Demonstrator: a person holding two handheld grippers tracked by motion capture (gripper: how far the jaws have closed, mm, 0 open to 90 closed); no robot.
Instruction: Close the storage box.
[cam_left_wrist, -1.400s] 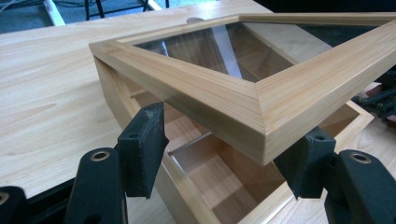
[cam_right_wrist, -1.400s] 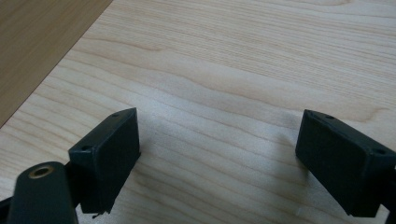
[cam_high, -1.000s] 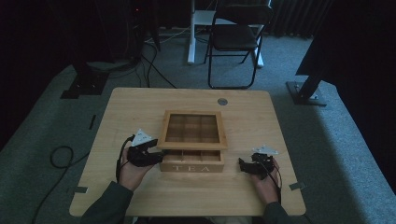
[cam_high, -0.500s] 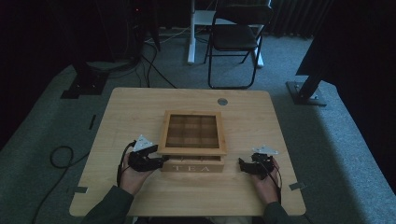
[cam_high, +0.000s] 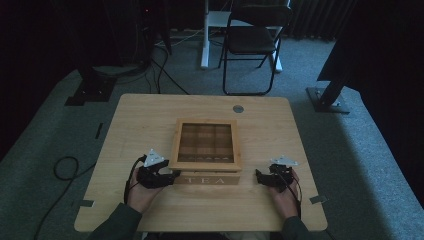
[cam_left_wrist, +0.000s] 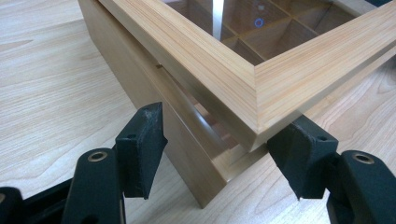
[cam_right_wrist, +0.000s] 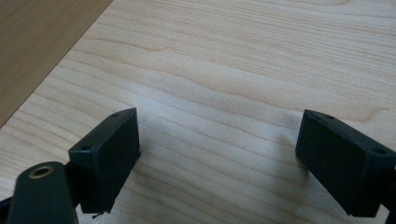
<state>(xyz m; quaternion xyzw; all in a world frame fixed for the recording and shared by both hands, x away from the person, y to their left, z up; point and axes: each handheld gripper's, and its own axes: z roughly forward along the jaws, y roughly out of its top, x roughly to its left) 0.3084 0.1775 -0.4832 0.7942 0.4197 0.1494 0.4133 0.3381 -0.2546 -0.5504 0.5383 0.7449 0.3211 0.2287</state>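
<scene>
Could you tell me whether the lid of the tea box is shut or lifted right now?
Lifted slightly. In the left gripper view the lid sits above the box with a gap showing, the open left gripper at its corner.

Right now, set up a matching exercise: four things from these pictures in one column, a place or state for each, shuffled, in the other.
Things:
1. left gripper
2. right gripper
3. tea box lid
4. folding chair

Places or states:
A. lifted a crack above the box
B. on the floor beyond the table
C. open over bare tabletop, right of the box
D. open around the lid's near-left corner

Pairs: 1-D, 2-C, 3-A, 4-B
</scene>
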